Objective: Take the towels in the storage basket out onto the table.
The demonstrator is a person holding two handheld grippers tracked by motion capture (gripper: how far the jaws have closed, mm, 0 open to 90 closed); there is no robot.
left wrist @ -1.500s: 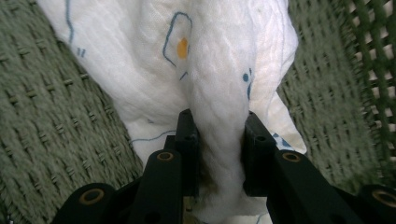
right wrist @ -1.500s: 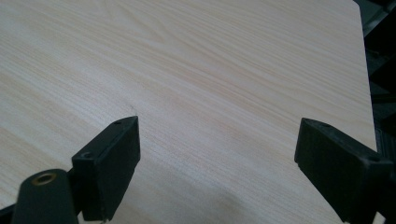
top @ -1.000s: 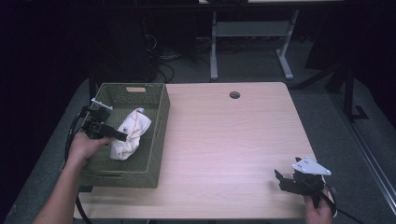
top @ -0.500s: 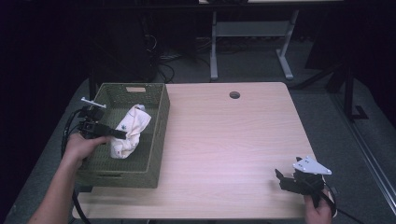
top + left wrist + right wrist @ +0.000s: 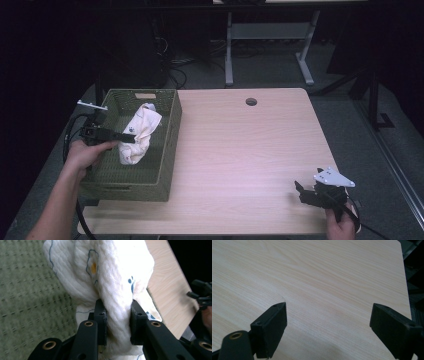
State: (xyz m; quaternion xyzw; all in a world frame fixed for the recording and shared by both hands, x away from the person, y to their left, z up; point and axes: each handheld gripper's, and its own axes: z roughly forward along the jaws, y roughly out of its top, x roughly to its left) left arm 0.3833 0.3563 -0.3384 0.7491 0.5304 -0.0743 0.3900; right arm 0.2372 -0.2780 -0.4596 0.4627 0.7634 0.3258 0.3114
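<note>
Nearest, at the near right corner of the pale wood-grain table (image 5: 250, 150), the right gripper (image 5: 303, 192) sits in the person's right hand (image 5: 342, 225), its grey three-cornered plate on top. Its two black jaws are spread wide, with bare tabletop between them, as the right gripper view shows (image 5: 327, 322); nothing is pinched there.

Farther in and to the left, the person's left hand (image 5: 87, 152) holds the left gripper (image 5: 131, 137) over the near-left wall of the olive-green woven rectangular basket (image 5: 170, 145). Its jaws are pressed onto a bunched fold of the white quilted cloth with blue and orange printed marks (image 5: 140, 132); in the left gripper view the left gripper (image 5: 117, 322) has cloth (image 5: 112, 277) squeezed between both pads and billowing above them. The cloth lies inside the basket, towards its middle and far end, with the basket's woven floor beside it.

The basket stands on the table's left side, well apart from the right gripper. Farther still, a small round hole (image 5: 251, 101) sits near the table's far edge.
</note>
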